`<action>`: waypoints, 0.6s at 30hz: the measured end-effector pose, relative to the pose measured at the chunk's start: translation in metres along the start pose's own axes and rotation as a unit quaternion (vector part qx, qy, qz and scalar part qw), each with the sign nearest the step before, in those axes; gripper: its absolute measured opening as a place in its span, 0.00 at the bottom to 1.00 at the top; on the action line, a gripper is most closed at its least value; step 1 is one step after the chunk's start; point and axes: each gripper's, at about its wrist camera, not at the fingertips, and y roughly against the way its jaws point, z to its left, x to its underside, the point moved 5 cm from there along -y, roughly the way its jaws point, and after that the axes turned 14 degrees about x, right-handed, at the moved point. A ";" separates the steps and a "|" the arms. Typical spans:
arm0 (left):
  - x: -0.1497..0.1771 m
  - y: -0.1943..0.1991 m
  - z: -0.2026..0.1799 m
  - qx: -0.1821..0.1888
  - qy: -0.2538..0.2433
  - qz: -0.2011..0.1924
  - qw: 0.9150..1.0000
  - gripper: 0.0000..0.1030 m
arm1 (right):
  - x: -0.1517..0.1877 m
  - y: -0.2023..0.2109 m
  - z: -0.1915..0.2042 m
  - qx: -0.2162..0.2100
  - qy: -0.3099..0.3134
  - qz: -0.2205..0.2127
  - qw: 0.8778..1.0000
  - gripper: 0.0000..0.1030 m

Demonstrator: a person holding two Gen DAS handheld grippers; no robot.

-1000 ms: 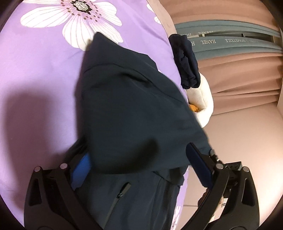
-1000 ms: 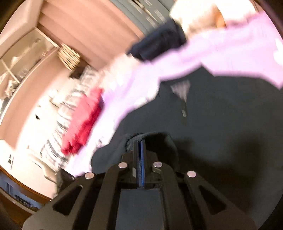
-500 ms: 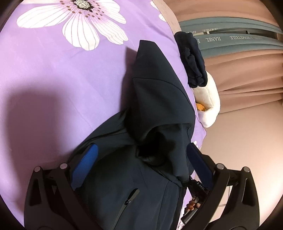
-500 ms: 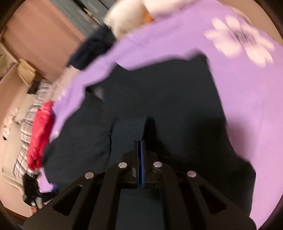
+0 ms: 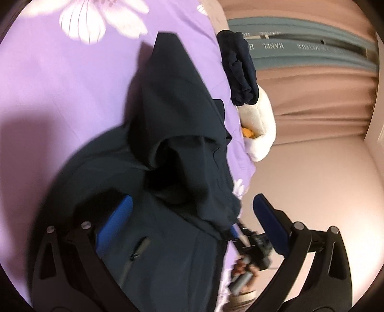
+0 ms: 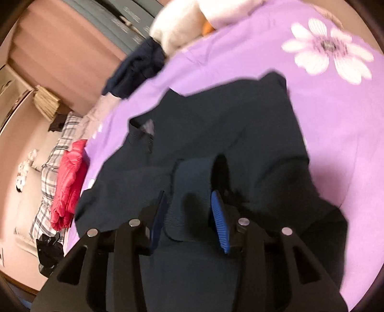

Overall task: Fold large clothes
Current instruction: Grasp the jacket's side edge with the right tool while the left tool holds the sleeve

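Right wrist alone shows red garment (image 6: 68, 184) beyond jacket (image 6: 216, 134).

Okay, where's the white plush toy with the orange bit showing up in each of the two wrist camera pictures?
Left wrist: the white plush toy sits right of centre, at the bed's edge just below the small dark garment.
Right wrist: the toy is at the top centre, blurred, just right of that same garment.
Shared landmark: the white flower printed on the purple bedspread.

Dark jacket (image 5: 182, 134) on purple bedspread (image 5: 60, 96)
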 end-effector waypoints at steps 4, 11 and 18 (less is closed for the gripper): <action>-0.009 -0.011 0.011 0.026 0.034 -0.027 0.999 0.98 | -0.001 -0.018 0.011 -0.022 -0.005 0.017 1.000 0.23; -0.034 -0.016 0.008 0.005 0.039 -0.087 0.995 0.98 | -0.073 0.035 0.056 -0.060 -0.006 -0.089 0.994 0.01; -0.049 0.009 0.007 -0.068 0.003 -0.139 0.988 0.96 | -0.098 0.084 0.028 -0.031 -0.016 -0.170 0.985 0.00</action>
